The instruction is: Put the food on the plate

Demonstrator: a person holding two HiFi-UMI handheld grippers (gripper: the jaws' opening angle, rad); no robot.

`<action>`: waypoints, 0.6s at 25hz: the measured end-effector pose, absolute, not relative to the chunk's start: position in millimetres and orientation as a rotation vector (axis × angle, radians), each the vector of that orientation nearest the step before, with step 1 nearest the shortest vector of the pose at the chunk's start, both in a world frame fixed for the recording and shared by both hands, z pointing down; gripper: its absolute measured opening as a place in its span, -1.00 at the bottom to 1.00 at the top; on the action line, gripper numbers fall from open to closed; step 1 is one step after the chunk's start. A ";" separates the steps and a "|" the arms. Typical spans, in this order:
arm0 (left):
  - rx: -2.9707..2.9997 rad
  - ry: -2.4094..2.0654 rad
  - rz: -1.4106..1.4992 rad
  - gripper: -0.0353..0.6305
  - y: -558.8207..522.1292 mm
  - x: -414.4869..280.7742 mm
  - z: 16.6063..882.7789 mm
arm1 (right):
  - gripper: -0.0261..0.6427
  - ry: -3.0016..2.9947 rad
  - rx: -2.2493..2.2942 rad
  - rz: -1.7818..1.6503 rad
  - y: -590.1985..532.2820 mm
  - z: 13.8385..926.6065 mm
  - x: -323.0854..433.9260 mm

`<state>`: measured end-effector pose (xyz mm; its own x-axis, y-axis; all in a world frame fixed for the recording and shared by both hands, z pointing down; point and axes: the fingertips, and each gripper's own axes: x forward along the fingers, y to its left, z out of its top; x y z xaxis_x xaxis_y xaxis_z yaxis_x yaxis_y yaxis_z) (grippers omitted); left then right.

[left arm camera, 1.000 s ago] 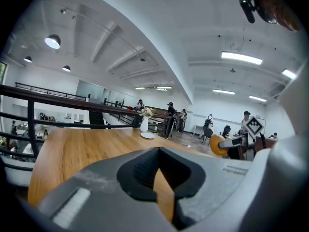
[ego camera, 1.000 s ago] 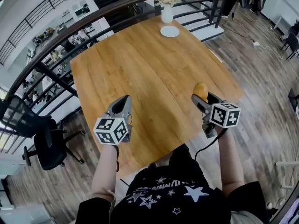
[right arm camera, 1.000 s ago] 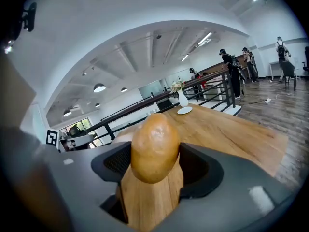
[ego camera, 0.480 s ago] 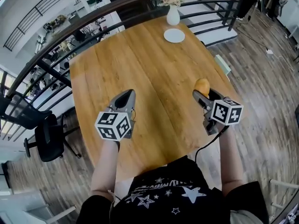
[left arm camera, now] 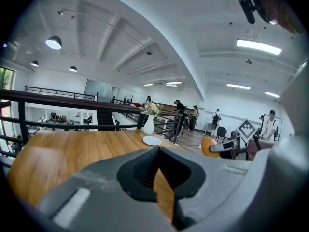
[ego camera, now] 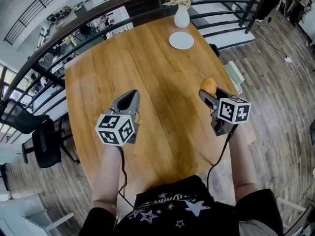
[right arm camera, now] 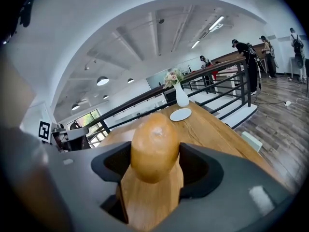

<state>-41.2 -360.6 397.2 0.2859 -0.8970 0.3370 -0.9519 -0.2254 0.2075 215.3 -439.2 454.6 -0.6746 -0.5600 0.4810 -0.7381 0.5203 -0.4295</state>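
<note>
In the head view, a round white plate (ego camera: 181, 40) sits at the far end of the light wooden table (ego camera: 147, 58), just beside a white ceramic vase of flowers (ego camera: 181, 16). Both grippers are at the near end, well apart from the plate. In the left gripper view, the left gripper (left arm camera: 159, 151) has its jaws closed together with nothing between them. In the right gripper view, the right gripper (right arm camera: 155, 164) clamps a golden-brown oval bread roll (right arm camera: 154, 148) above the tabletop.

Bright even light from ceiling lights (left arm camera: 258, 46), faint shadows, strong fisheye bending, dark corners
</note>
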 end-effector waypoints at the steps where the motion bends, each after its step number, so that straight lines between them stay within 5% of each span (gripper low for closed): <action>1: 2.181 -1.668 0.217 -0.89 -363.2 -41.7 401.5 | 0.01 -2.478 1.080 0.902 -447.3 457.6 212.9; 15: 2.132 -1.690 0.338 -0.89 -448.9 -62.2 436.5 | 0.01 -2.500 0.879 0.713 -563.0 488.6 149.3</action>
<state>-62.2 -448.9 436.5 0.2407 -0.8730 0.4241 -0.9690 -0.1911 0.1566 149.3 -563.0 488.6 -0.7248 -0.4602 0.5127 -0.6614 0.6732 -0.3307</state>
